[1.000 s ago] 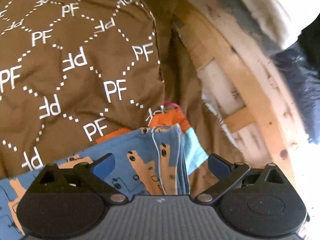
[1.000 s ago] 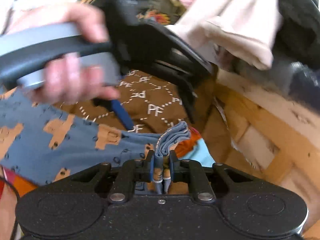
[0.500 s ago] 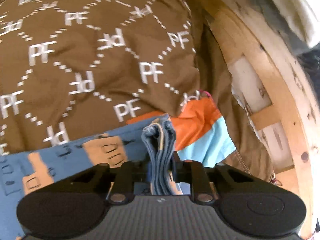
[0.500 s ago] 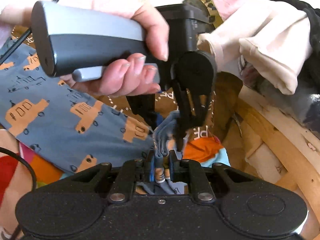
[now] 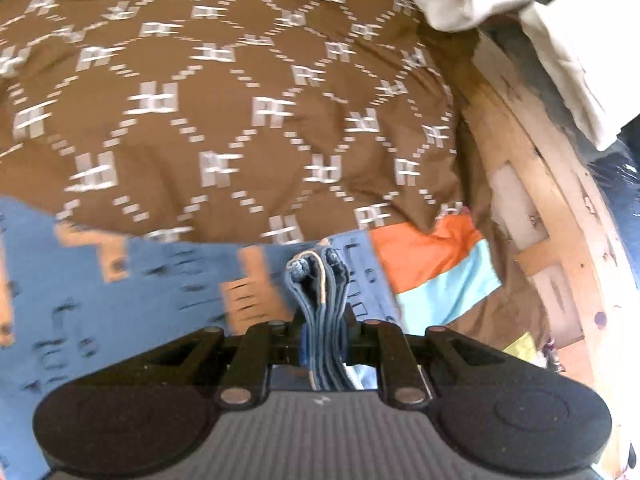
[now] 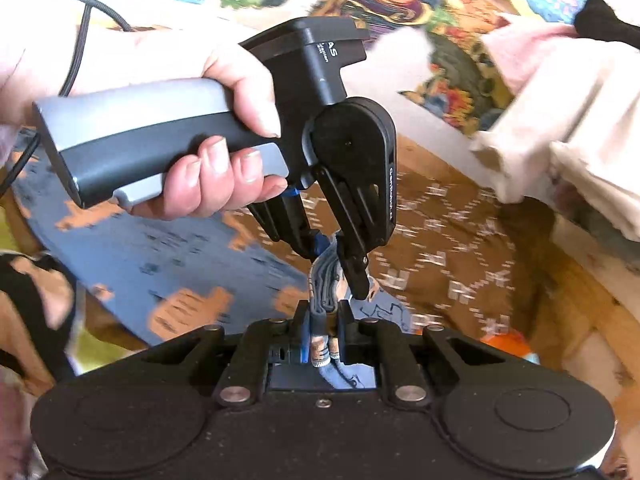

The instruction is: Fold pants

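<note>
The left gripper point(image 5: 323, 316) is clamping a bunched fold of the blue pants point(image 5: 132, 292), its jaws having just closed on the cloth. The right gripper point(image 6: 325, 322) is pinching the same thick fold just beside it, nearly shut. A hand point(image 6: 208, 168) is holding the left gripper's handle. The pants are spreading leftward over a brown blanket point(image 5: 224, 92) with white lettering. To the right, a wooden frame point(image 5: 560, 216) is showing beneath pale cloths point(image 6: 568, 120).
</note>
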`<action>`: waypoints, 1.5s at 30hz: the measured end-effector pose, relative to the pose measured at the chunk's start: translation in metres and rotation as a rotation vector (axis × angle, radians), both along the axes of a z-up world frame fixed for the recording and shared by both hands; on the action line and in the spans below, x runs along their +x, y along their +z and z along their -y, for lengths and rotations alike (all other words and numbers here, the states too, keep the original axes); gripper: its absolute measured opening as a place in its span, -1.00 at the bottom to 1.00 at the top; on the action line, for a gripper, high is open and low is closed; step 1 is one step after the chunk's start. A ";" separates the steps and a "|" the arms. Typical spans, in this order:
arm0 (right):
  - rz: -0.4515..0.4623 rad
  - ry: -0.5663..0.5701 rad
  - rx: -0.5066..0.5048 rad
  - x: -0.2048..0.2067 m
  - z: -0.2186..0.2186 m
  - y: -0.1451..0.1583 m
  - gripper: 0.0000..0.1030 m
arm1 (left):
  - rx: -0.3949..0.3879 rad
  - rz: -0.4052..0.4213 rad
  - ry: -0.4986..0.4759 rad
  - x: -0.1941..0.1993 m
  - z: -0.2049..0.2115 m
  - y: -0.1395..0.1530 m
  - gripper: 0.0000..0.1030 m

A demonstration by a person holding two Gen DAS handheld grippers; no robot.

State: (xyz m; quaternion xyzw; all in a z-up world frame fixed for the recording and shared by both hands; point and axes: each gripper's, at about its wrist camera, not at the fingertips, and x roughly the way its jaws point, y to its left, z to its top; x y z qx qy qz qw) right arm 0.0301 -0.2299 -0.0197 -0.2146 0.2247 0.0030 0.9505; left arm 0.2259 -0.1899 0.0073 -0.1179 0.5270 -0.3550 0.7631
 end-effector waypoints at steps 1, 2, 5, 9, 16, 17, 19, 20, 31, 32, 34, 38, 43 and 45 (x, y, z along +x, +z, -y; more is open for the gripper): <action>-0.010 0.018 0.012 0.000 -0.006 -0.001 -0.73 | 0.009 0.005 0.010 -0.002 -0.007 -0.002 -0.68; -0.018 0.035 0.020 0.001 -0.012 -0.003 -0.73 | 0.019 0.010 0.019 -0.004 -0.014 -0.004 -0.68; -0.050 0.084 0.045 0.004 -0.030 -0.008 -0.73 | 0.039 0.017 0.047 -0.001 -0.036 -0.015 -0.68; -0.102 0.120 0.073 0.011 -0.047 -0.023 -0.73 | 0.047 0.038 0.063 0.001 -0.054 -0.032 -0.63; -0.148 0.103 0.096 0.014 -0.057 -0.037 -0.52 | -0.003 0.096 0.079 -0.009 -0.070 -0.046 -0.42; -0.151 0.101 0.096 0.013 -0.058 -0.038 -0.51 | -0.006 0.104 0.079 -0.011 -0.070 -0.046 -0.40; -0.155 0.098 0.091 0.014 -0.057 -0.039 -0.46 | -0.012 0.106 0.091 -0.012 -0.070 -0.046 -0.38; -0.155 0.094 0.090 0.013 -0.057 -0.039 -0.44 | -0.016 0.102 0.103 -0.013 -0.071 -0.047 -0.38; -0.140 0.091 0.076 0.010 -0.059 -0.041 -0.67 | 0.029 0.108 0.164 -0.016 -0.069 -0.044 -0.62; -0.139 0.091 0.076 0.011 -0.059 -0.040 -0.68 | 0.033 0.115 0.164 -0.017 -0.068 -0.043 -0.65; -0.141 0.091 0.080 0.012 -0.058 -0.039 -0.71 | 0.032 0.127 0.164 -0.019 -0.068 -0.041 -0.74; -0.135 0.097 0.088 0.012 -0.058 -0.034 -0.72 | 0.046 0.143 0.154 -0.019 -0.073 -0.034 -0.76; -0.136 0.152 0.106 0.014 -0.069 -0.023 -0.73 | 0.087 0.149 0.136 -0.015 -0.091 -0.025 -0.76; -0.142 0.183 0.122 0.017 -0.076 -0.020 -0.73 | 0.094 0.144 0.141 -0.012 -0.102 -0.024 -0.76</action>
